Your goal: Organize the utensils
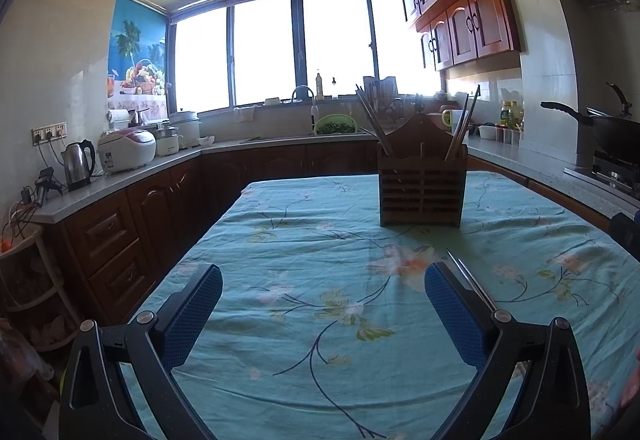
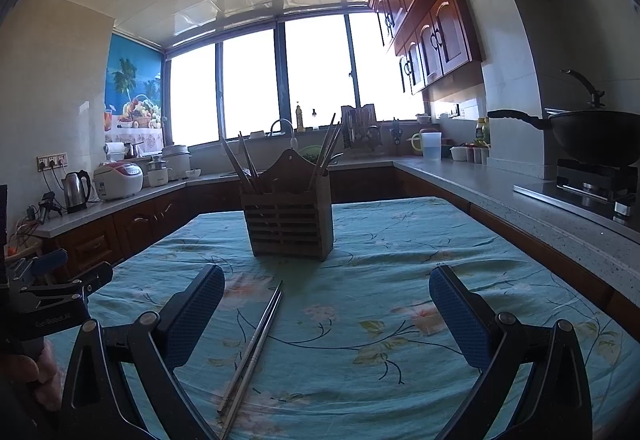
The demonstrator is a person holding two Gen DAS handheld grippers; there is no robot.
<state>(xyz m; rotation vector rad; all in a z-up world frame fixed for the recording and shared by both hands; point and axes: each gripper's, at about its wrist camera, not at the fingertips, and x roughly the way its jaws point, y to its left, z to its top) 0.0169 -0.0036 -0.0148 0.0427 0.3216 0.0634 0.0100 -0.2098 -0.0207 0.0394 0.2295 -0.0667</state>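
Now we see both hand-held grippers, left [image 1: 323,288] & right [image 2: 327,290], spread wide w/ nothing gripped; slim metal chopsticks [image 2: 251,346] at 7 o'clock on floral cloth tabletop [image 2: 360,272], slatted wooden holder [image 2: 289,217] at 12.

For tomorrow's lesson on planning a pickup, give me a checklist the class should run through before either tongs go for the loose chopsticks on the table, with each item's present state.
1. Right tongs open and empty: ok.
2. Left tongs open and empty: ok.
3. Chopsticks lie flat on the tablecloth, side by side, nothing on top: ok.
4. Chopsticks sit between the right tongs' fingers: ok, though nearer the left finger.
5. Holder upright, with room among the chopsticks already in it: upright ok; room cannot tell.
6. Path from chopsticks to holder free of other things: ok.
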